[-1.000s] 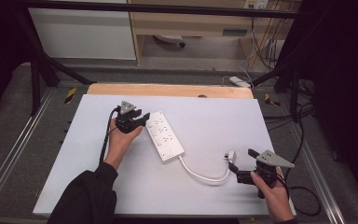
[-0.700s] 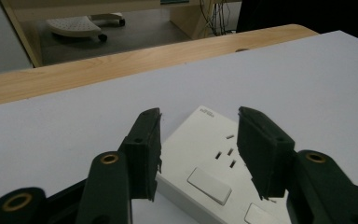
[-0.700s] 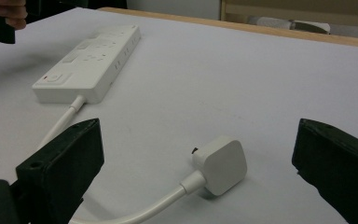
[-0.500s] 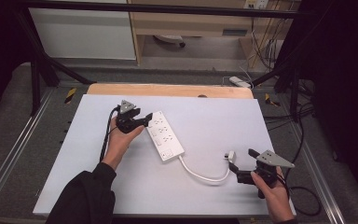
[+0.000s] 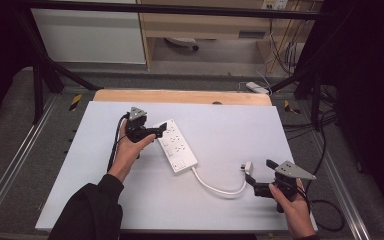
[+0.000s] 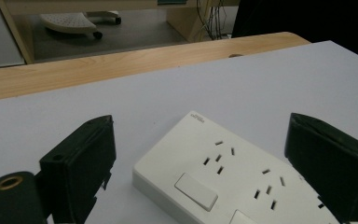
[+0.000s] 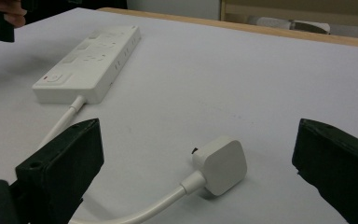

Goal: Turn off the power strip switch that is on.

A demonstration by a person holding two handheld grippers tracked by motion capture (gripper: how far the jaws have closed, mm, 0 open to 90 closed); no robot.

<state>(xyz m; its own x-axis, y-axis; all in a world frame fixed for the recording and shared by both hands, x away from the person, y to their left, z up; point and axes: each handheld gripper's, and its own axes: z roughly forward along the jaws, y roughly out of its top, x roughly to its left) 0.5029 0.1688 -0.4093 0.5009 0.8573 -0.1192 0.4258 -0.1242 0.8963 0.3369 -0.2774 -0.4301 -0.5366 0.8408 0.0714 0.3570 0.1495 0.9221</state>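
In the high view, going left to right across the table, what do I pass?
Left claw → power strip → white cable → plug → right claw.

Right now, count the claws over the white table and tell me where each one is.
2. The left claw is at the far end of the power strip; the right claw is beside the plug, near the table's right front.

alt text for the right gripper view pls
The right hand-held gripper is open, its two black jaws standing either side of a white plug lying on the white table. The plug's cable runs back toward a white power strip farther off.
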